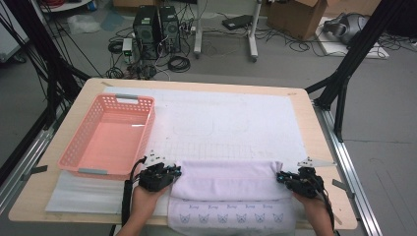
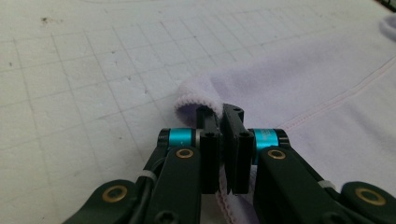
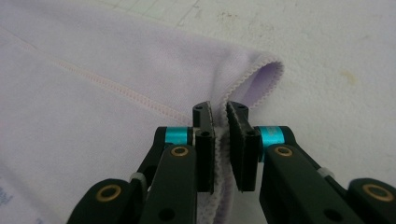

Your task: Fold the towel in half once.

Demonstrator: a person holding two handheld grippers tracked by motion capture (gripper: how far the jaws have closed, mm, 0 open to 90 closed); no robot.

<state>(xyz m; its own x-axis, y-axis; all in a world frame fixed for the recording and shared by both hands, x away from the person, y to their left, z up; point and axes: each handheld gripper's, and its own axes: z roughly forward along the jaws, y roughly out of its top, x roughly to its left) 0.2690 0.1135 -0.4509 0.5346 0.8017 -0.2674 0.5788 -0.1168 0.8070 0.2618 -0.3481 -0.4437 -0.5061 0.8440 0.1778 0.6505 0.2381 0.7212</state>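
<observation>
A pale lilac towel [image 1: 223, 179] lies folded near the table's front edge, its lower flap printed with small cat faces. My left gripper [image 1: 173, 170] holds the folded towel's left corner; in the left gripper view the jaws of the left gripper [image 2: 223, 114] are pinched on the towel's hem [image 2: 198, 100]. My right gripper [image 1: 280, 176] holds the right corner; in the right gripper view the right gripper [image 3: 219, 112] has the stitched edge of the towel [image 3: 261, 77] caught between its jaws.
An empty pink plastic basket [image 1: 78, 147] stands at the left of the white gridded mat [image 1: 231, 118]. The wooden table [image 1: 324, 142] ends close behind my hands. Computers, cables and a cardboard box sit on the floor beyond the far edge.
</observation>
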